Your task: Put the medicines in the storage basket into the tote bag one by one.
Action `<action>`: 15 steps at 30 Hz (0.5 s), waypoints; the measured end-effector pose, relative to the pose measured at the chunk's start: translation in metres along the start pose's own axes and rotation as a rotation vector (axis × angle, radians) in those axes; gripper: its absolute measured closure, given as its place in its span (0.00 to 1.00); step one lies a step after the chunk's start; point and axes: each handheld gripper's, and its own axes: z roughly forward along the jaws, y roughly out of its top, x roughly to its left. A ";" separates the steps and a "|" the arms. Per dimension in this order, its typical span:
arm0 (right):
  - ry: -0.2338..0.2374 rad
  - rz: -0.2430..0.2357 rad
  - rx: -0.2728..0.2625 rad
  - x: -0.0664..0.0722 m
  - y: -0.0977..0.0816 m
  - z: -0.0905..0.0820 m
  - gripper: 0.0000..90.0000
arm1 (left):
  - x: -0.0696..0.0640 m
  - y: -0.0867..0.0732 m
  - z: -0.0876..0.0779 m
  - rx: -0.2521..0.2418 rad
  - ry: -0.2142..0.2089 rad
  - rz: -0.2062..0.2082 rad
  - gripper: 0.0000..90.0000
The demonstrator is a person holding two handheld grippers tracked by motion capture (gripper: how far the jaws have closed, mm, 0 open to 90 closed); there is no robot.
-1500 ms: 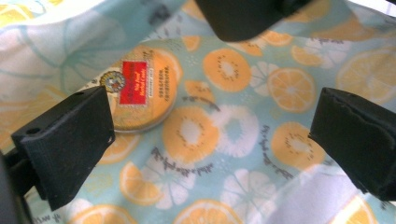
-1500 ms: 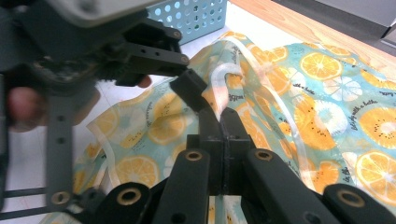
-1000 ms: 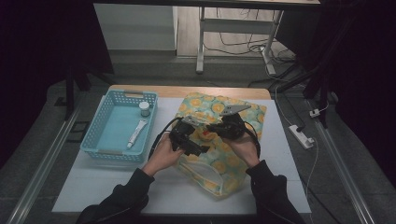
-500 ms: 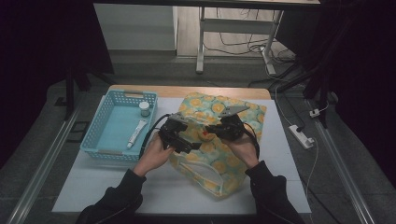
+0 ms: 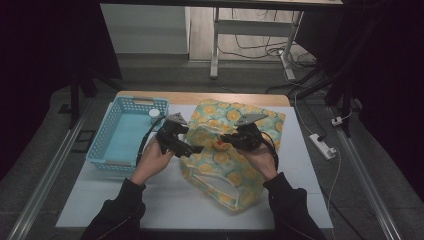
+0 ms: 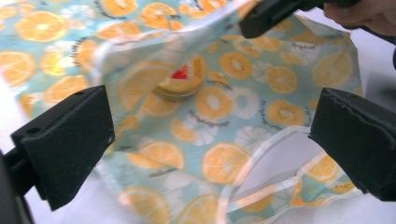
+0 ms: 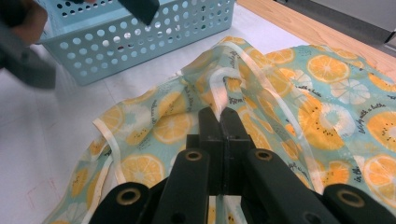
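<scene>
While the worktop (image 5: 165, 200) carries the bag (image 5: 235, 150) at its middle and the basket (image 5: 107, 150) at the left, the right tool (image 7: 222, 112) pinches the bag's rim, lifting it. The left tool (image 6: 210, 135), jaws wide apart and empty, faces the bag's mouth. Inside lies a tin (image 6: 182, 81).

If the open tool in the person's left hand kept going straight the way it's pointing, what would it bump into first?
Most likely the orange-print fabric bag, whose held-open mouth lies right ahead of the left tool. A little further in sits a small round yellow tin, slightly left of centre; depth is hard to judge, so the cloth probably comes first.
</scene>
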 end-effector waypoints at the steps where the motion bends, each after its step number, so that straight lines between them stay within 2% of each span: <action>1: 0.001 0.003 0.001 0.000 0.000 0.000 1.00 | 0.003 -0.001 -0.003 -0.004 0.006 -0.003 0.00; 5: 0.004 0.008 0.002 0.000 -0.001 0.001 1.00 | 0.012 -0.004 -0.012 -0.020 0.020 -0.025 0.00; 15: 0.003 0.003 0.000 0.001 0.000 0.001 1.00 | 0.037 -0.017 -0.033 -0.034 0.115 -0.095 0.00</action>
